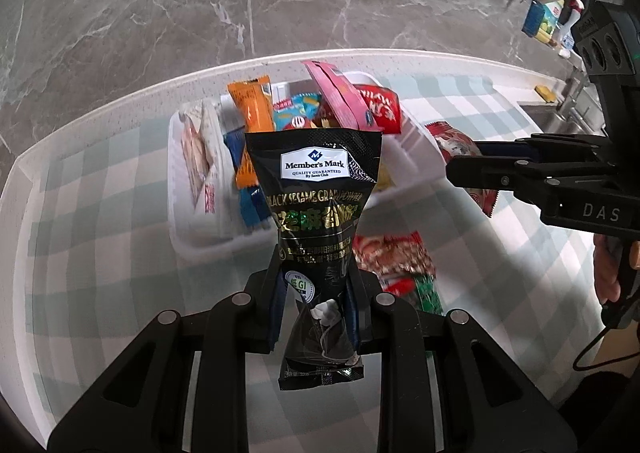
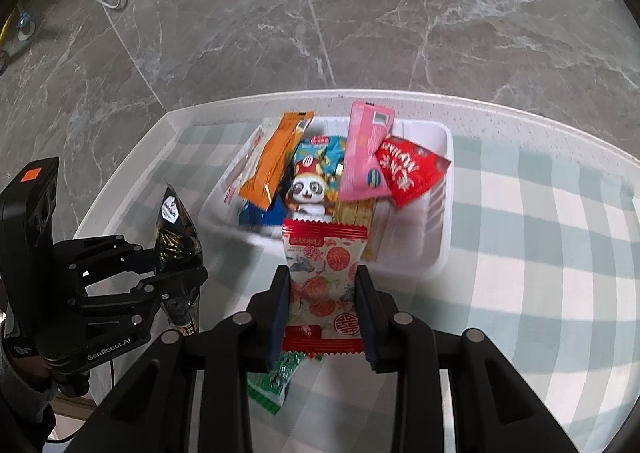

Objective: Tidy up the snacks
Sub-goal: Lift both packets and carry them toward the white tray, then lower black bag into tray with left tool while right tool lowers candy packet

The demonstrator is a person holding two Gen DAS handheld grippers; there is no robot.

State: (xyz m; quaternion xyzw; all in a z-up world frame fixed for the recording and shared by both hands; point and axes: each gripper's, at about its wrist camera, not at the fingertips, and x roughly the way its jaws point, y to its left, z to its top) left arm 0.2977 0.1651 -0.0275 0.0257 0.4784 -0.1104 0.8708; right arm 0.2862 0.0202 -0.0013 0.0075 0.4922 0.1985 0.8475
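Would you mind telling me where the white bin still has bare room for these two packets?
The white bin is bare along its right side, between the red packet and the right wall. Its left and middle are crowded with the orange packet, panda packet and pink packet.

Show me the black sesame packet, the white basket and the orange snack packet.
black sesame packet (image 1: 316, 189), left wrist view, on its printed front.
white basket (image 2: 436, 253), right wrist view, on its near right wall.
orange snack packet (image 2: 276, 161), right wrist view, on its middle.

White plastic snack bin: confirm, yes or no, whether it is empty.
No, the white plastic snack bin holds several packets, among them an orange wrapper and a pink pouch.
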